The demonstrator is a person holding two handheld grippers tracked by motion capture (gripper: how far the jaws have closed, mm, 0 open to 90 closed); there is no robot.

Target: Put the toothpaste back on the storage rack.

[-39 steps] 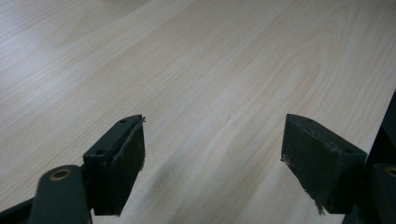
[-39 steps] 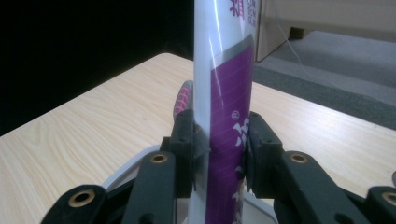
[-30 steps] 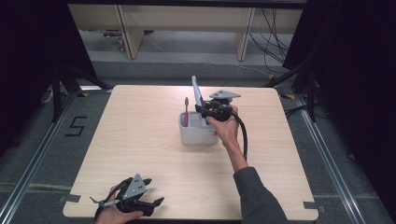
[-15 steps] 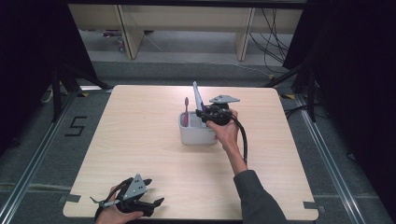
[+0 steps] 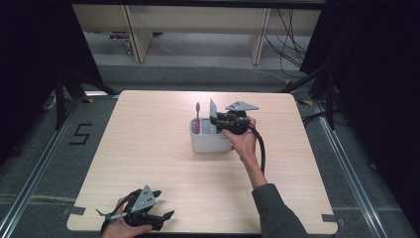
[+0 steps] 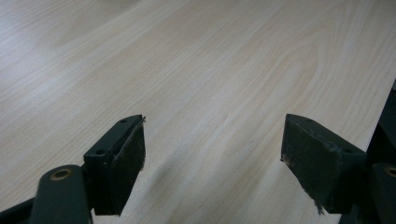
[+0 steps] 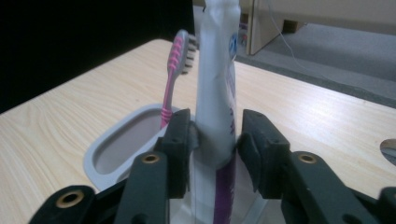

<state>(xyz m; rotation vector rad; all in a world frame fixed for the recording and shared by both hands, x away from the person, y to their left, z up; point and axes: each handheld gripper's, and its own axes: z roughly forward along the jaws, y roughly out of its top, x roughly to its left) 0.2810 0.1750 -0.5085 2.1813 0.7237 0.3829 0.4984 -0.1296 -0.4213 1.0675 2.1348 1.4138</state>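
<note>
Even overhead light falls on the pale table [image 5: 148,163], while the surroundings in the high view stay dark. Both gripper views look soft, slightly grainy and bluish. The near jaws blur, and faint shadows lie under them.

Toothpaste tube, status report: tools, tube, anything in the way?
Right tool jaws just been opening, toothpaste tube between them, upright in grey holder. Left tool open, empty, over table. Pink toothbrush beside tube, apart.

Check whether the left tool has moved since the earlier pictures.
No. In the high view the left tool sits in the same spot by the near edge of the table, over the left corner, as before, with its jaws apart and nothing between them.
</note>
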